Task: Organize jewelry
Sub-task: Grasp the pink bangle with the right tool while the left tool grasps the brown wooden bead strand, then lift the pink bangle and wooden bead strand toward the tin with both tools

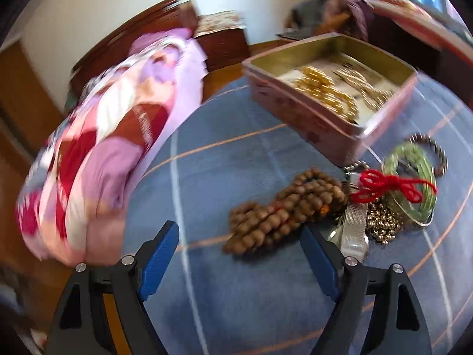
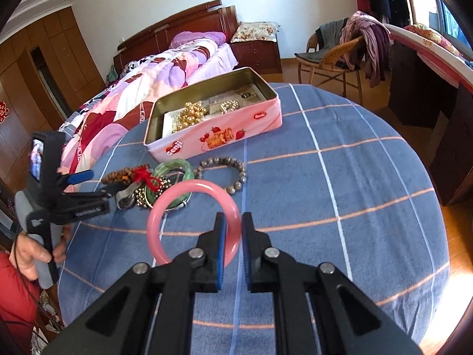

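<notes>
My right gripper (image 2: pixel 234 222) is shut on a pink bangle (image 2: pixel 165 207), which hangs lifted above the blue checked tablecloth (image 2: pixel 340 177). Beyond it lies a heap of jewelry: a brown wooden bead string (image 1: pixel 280 213), a green bangle (image 1: pixel 414 171) tied with red yarn (image 1: pixel 384 186), a silver mesh watch band (image 1: pixel 354 224), small metal beads (image 1: pixel 381 224) and a grey bead bracelet (image 2: pixel 233 174). My left gripper (image 1: pixel 241 233) stands open just short of the brown beads, holding nothing. An open pink tin (image 2: pixel 275 109) behind the heap holds gold beads (image 2: pixel 190 115).
A bed with a pink and purple quilt (image 2: pixel 142 88) runs along the table's left side. A wicker chair (image 2: pixel 328 59) draped with clothes and a dark desk (image 2: pixel 414 88) stand at the back right. A hand (image 2: pixel 32 254) grips the left tool's handle.
</notes>
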`<state>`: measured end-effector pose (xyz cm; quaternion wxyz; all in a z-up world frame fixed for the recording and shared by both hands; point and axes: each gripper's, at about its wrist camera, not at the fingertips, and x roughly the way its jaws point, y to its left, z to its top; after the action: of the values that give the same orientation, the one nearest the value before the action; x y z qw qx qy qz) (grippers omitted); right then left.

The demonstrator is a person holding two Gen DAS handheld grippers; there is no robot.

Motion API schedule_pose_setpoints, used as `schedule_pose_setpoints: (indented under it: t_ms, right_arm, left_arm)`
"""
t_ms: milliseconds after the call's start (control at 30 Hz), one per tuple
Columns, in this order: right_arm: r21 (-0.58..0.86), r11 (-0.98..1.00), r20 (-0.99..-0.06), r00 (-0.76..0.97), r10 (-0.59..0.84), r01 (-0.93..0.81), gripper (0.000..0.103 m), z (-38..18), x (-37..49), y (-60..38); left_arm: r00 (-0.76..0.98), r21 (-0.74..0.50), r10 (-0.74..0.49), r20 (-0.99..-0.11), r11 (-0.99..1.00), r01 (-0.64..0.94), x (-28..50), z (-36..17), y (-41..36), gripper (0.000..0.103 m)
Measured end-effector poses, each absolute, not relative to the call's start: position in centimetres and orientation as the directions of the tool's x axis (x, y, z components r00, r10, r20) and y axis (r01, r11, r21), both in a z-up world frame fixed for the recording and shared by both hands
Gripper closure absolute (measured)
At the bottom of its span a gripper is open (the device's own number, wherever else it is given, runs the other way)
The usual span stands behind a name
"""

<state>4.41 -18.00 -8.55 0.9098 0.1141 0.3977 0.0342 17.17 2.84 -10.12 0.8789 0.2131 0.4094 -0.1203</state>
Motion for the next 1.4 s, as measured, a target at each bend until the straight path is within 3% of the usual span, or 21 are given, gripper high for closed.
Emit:
schedule_pose_setpoints:
  t_ms: [100,233,333,433,533,567,733,800,867,1067,1133,1167,1200,1267,1333,1400]
  right_arm:
    - [0.235,0.971,-0.721,0.677,0.146,0.041,0.09,-8.7,4.9,-18.2]
    - [0.241,0.969,-0.731,0.667,0.148,0.05,0.089,-9.1,5.3,-18.3]
    - [0.253,0.966,-0.731,0.665,0.153,0.055,0.089,-9.3,5.5,-18.3]
    - [0.262,0.963,-0.728,0.667,0.158,0.057,0.09,-9.3,5.5,-18.4]
    - [0.269,0.961,-0.731,0.663,0.161,0.062,0.09,-9.3,5.5,-18.5]
    - [0.276,0.959,-0.73,0.663,0.163,0.068,0.09,-9.3,5.3,-18.6]
    - [0.284,0.957,-0.7,0.696,0.16,0.066,0.091,-7.9,4.0,-19.3]
    - [0.286,0.957,-0.683,0.712,0.163,0.055,0.099,-7.1,3.5,-19.4]
    - [0.289,0.956,-0.669,0.723,0.171,0.042,0.099,-6.6,3.2,-19.4]
    - [0.274,0.961,-0.671,0.724,0.159,0.043,0.096,-6.4,2.9,-19.7]
    - [0.264,0.963,-0.695,0.704,0.149,0.056,0.091,-7.1,2.8,-19.9]
    - [0.266,0.962,-0.704,0.694,0.15,0.063,0.078,-7.4,2.7,-20.0]
    - [0.275,0.959,-0.716,0.68,0.16,0.064,0.044,-7.7,2.7,-20.1]
    - [0.273,0.959,-0.73,0.665,0.158,0.072,0.001,-8.2,2.7,-19.7]
    - [0.257,0.965,-0.704,0.693,0.159,0.04,0.0,-8.0,2.5,-18.9]
    - [0.179,0.984,-0.735,0.662,0.147,-0.02,0.0,-8.6,3.4,-16.9]
  left_arm:
    - [0.655,0.305,-0.073,-0.752,0.843,0.444,17.7,-10.1,2.2,0.019]
    - [0.605,0.185,-0.161,-0.78,0.864,0.468,19.0,-10.1,2.7,0.023]
    - [0.554,0.076,-0.249,-0.794,0.864,0.497,18.9,-9.8,2.7,0.057]
    - [0.573,0.101,-0.215,-0.791,0.878,0.469,18.4,-9.7,2.1,0.068]
    - [0.569,0.039,-0.228,-0.79,0.907,0.418,17.7,-9.6,2.5,0.072]
    - [0.569,-0.007,-0.251,-0.783,0.919,0.395,17.3,-9.3,2.9,0.081]
    - [0.617,-0.11,-0.307,-0.725,0.935,0.337,13.5,-7.0,4.3,0.081]
    - [0.632,-0.161,-0.344,-0.694,0.93,0.33,11.9,-5.9,4.5,0.081]
    - [0.651,-0.2,-0.365,-0.665,0.927,0.316,9.8,-4.9,4.5,0.081]
    - [0.666,-0.206,-0.386,-0.639,0.919,0.335,5.2,-4.0,3.1,0.081]
    - [0.652,-0.234,-0.411,-0.637,0.909,0.344,4.0,-4.1,2.8,0.081]
    - [0.648,-0.241,-0.417,-0.637,0.907,0.346,3.6,-4.1,2.8,0.081]
    - [0.646,-0.238,-0.417,-0.639,0.906,0.349,3.2,-4.1,2.6,0.081]
    - [0.651,-0.222,-0.407,-0.641,0.91,0.35,2.6,-3.9,2.4,0.081]
    - [0.654,-0.222,-0.405,-0.639,0.911,0.348,2.5,-3.7,2.5,0.081]
    - [0.658,-0.229,-0.407,-0.634,0.911,0.343,2.3,-3.4,2.6,0.081]
